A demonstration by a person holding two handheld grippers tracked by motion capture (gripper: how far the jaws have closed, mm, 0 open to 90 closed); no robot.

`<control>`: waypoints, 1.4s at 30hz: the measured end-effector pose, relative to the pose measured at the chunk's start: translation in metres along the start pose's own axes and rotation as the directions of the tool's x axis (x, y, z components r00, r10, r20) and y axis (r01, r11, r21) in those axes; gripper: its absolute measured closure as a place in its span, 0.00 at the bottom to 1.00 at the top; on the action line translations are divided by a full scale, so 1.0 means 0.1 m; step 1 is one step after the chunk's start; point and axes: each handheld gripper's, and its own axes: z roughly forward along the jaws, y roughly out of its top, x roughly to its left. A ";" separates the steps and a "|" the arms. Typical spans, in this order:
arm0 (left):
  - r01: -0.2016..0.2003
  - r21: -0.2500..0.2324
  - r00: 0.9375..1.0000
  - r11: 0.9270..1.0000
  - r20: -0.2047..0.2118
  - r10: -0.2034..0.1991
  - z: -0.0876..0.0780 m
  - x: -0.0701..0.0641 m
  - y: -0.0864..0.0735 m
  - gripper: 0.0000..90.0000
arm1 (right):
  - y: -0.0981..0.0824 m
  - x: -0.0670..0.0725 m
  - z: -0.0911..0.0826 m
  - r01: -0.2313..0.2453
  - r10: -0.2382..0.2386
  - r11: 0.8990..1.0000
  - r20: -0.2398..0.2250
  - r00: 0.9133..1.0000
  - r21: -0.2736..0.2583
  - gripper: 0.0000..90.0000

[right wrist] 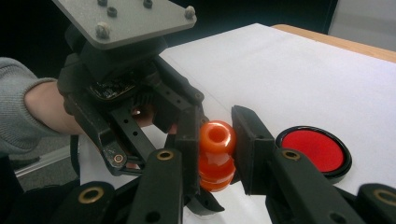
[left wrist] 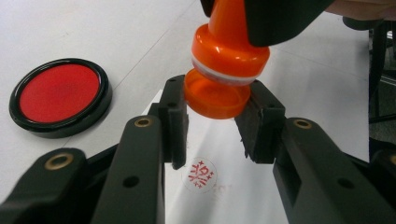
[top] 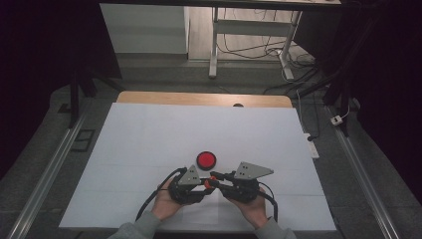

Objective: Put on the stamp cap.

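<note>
Both hands meet low in the centre of the high view, grippers nose to nose over the white sheet point(top: 149, 129). Between them sits the orange stamp point(right wrist: 215, 154). The right gripper point(right wrist: 215, 140) is clamped around its handle; in the right gripper view the round top of the handle shows between the two black jaws, squeezed from either side. The left gripper point(left wrist: 215, 119) pinches the orange cap point(left wrist: 215, 98) at the stamp's lower end, its pads pressed against the cap's rim on both sides.

Here's what counts: in the left gripper view the stamp's long axis runs from lower middle up toward the top of the frame, tilted a little right, body point(left wrist: 229, 51) above, cap below, and a pale seam shows between the two. I'd say the cap is going on or coming off, I can't tell which, so any move has to run straight along that axis.

Beneath, a red seal print point(left wrist: 200, 175) sits on the paper. The open ink pad point(top: 206, 160) lies just above the grippers in the high view, apart from both.
</note>
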 end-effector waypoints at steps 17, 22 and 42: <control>-0.016 -0.006 1.000 1.000 -0.001 0.016 0.00 -0.01 0.00 0.72 | -0.02 0.01 0.03 0.005 -0.005 1.000 -0.005 1.000 0.015 0.80; -0.018 -0.006 1.000 1.000 0.000 0.018 0.00 -0.02 0.00 0.72 | -0.03 0.02 0.04 0.009 -0.009 1.000 -0.005 1.000 0.019 0.80; -0.031 -0.040 0.999 0.999 -0.035 0.030 -0.03 -0.05 0.01 0.72 | -0.05 0.03 0.03 0.026 -0.026 1.000 0.013 1.000 -0.013 0.80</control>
